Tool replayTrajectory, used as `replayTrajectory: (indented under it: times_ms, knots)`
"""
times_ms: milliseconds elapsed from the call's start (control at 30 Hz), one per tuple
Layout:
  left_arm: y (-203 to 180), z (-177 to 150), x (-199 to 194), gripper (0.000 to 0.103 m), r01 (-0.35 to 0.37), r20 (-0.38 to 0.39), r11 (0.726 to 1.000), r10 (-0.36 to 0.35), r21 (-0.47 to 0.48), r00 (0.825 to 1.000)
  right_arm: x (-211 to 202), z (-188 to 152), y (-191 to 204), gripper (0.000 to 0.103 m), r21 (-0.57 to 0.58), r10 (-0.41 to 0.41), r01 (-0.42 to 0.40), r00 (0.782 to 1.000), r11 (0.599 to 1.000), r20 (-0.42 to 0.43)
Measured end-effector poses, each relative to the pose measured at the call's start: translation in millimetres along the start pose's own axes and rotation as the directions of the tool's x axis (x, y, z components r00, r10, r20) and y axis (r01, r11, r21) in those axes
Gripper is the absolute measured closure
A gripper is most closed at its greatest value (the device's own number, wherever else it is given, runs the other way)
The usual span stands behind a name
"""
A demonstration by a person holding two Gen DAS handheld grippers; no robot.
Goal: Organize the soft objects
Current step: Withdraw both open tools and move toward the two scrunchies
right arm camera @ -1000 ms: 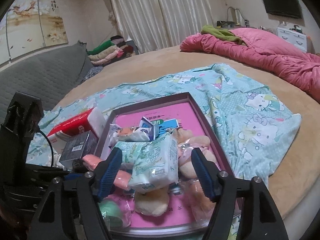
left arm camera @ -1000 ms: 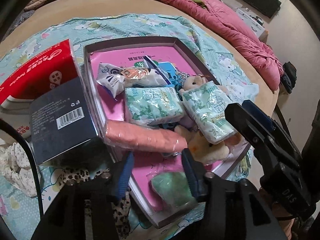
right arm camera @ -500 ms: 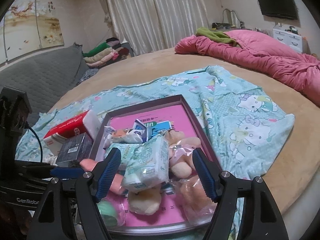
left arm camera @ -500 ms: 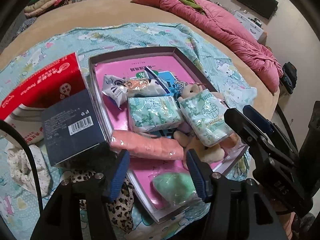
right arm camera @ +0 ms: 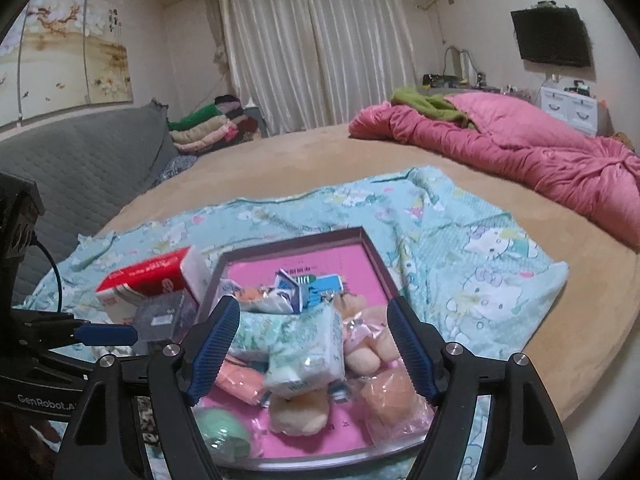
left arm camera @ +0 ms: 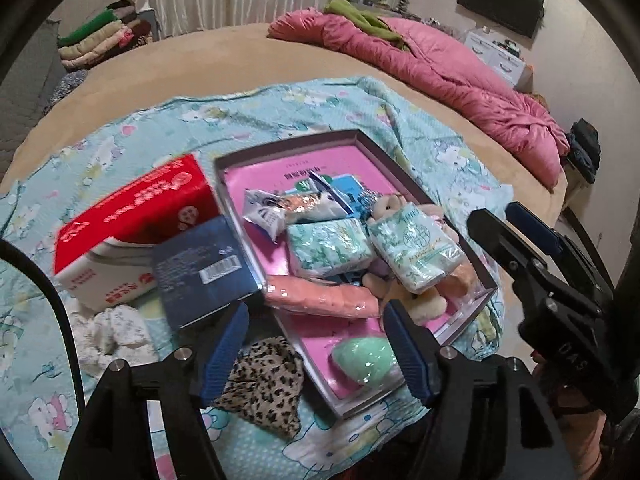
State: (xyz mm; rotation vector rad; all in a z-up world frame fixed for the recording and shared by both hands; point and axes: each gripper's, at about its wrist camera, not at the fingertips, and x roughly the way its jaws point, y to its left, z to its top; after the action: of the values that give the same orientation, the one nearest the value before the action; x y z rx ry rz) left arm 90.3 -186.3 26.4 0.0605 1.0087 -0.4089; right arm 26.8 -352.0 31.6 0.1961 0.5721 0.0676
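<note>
Both claws rose off tray [left arm camera: 362,136]; two tissue packs [left arm camera: 330,246] inside.

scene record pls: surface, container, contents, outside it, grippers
surface: cartoon sheet on a bed
container: pink tray
contents: tissue packs, pink roll, green sponge, plush toys
outside: red box, dark box, leopard cloth
left hand-held gripper: open, empty, jaws just widened
right hand-held gripper: open, empty

Pink duvet [right arm camera: 540,152], wall television [right arm camera: 552,38], cream curtains [right arm camera: 316,48]
</note>
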Motion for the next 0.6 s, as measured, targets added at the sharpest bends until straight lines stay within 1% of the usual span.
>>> replayTrajectory:
  times_ms: [200,333,500,600]
  knots:
    - [12.7,-2.7,-25.0,0.03,-0.029,0.038,0.999,0.029,-0.014,0.999,-17.4,8.6,21.7,0.025,-0.029,0.011,-0.011,1.0,1.0,0.012]
    - [27.4,-4.1,-48.5,0.028,-0.06,0.083,0.997,0.063,-0.045,0.995,-34.0,17.7,41.4,0.025,-0.052,0.036,-0.034,0.999,0.998,0.039]
    - [50.7,-5.5,-75.0,0.027,-0.099,0.119,0.991,0.109,-0.088,0.987,-49.7,28.4,72.9,0.025,-0.095,0.087,-0.083,0.995,0.992,0.048]
    - [63.9,-8.3,-86.8,0.027,-0.102,0.129,0.988,0.117,-0.114,0.985,-55.8,31.6,92.9,0.025,-0.138,0.106,-0.099,0.993,0.985,0.048]
